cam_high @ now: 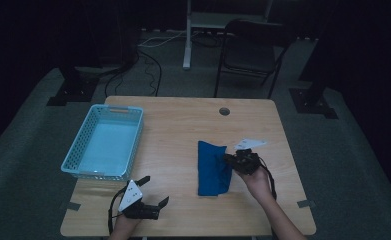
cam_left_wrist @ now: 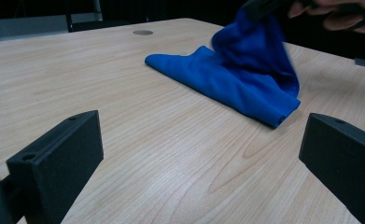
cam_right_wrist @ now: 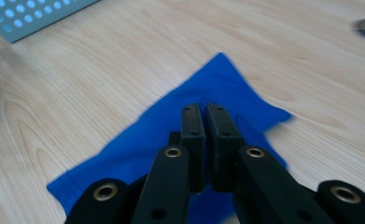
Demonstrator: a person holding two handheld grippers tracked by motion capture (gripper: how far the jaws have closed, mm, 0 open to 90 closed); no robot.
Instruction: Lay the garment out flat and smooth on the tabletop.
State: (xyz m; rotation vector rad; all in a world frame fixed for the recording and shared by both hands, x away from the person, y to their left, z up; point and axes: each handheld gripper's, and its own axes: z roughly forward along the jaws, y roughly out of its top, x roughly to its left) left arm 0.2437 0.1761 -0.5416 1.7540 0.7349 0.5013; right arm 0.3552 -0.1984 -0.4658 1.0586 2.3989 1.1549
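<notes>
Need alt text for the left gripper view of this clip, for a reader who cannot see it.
A blue cloth lies partly folded on a light wooden table, its far right part pulled up by the right gripper at the top edge. The left gripper frames the foreground, its two black jaws wide apart and holding nothing.

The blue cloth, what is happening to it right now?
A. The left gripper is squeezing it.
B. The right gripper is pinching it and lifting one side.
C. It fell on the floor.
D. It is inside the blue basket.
B: the right gripper has its jaws closed on the blue cloth, whose one side rises off the table, while the left gripper sits open and apart from it.
</notes>
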